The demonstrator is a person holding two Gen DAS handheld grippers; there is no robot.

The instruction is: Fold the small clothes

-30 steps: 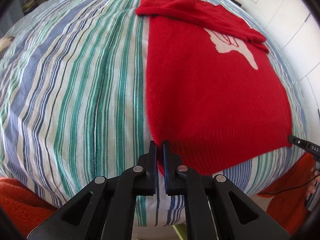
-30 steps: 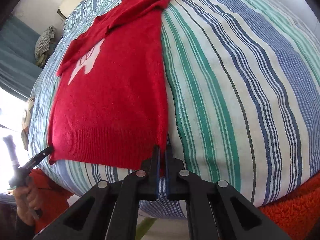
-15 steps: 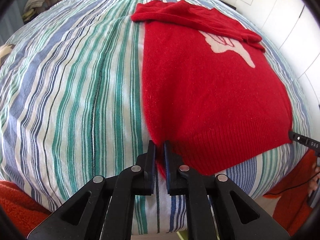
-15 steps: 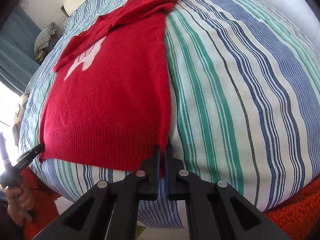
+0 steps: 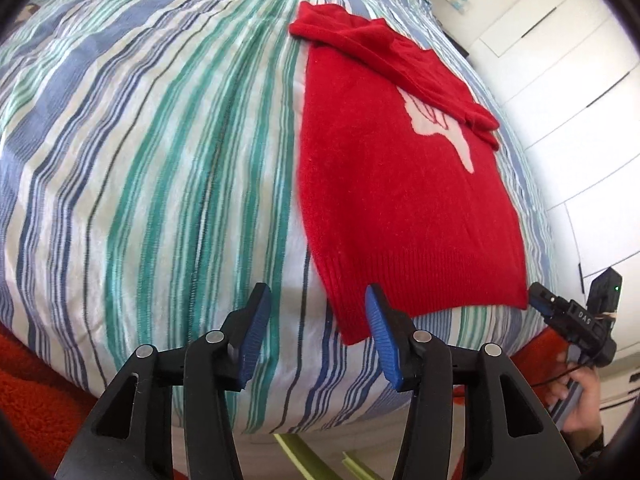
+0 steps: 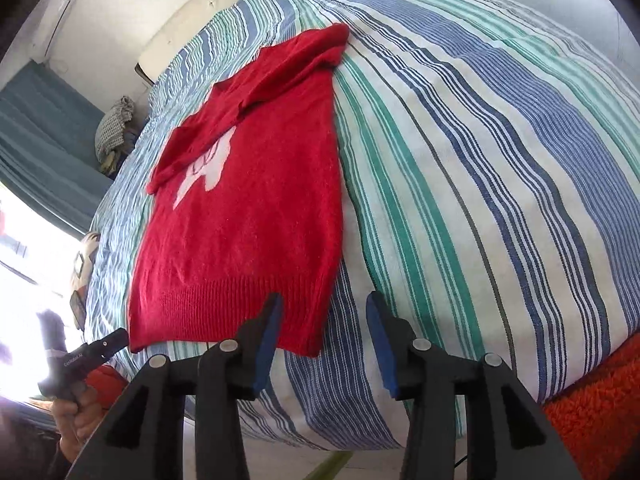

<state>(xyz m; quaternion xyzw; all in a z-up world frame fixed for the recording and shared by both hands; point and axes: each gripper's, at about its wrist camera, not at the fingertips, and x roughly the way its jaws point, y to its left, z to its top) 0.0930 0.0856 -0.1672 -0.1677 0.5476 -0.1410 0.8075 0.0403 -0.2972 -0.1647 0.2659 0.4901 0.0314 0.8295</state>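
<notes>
Bed [image 5: 160,140] w/ striped duvet cover: white ground, blue, green and thin dark stripes, woven cotton look, bulging soft surface. Wide bare stretch of cover on the left in left wrist view and on the right in right wrist view; near edge of bed curves down just below both grippers.

Item 1: red sweater [image 5: 400,200], fine knit, ribbed hem band at near end, white motif on chest. Lies flat on bed, hem toward the bed's near edge, sleeves folded across the top. Roughly rectangular; side edges straight, hem corners slightly pointed.

Item 2: left gripper [image 5: 316,324], black plastic arms, blue ribbed pads. Fingers [image 5: 256,332] apart, have just been opening; nothing clamped. Right-hand pad sits at the sweater's hem corner, whether touching cannot tell; left-hand pad over bare cover.

Item 3: right gripper [image 6: 324,336], same build. Fingers [image 6: 268,340] apart, have just been opening; not pressing cloth. Other hem corner of sweater lies between and just beyond them, left-hand pad overlapping the ribbed band.

Misc: orange fleecy fabric [image 6: 600,392] at frame bottom corners, shaggy texture. White cupboard fronts [image 5: 560,80] beyond bed's right side in left view. Teal curtain [image 6: 40,140] and bundle of checked cloth [image 6: 114,128] at far left in right view. Person's hand [image 5: 580,404] on the right gripper's handle, visible in left view.
</notes>
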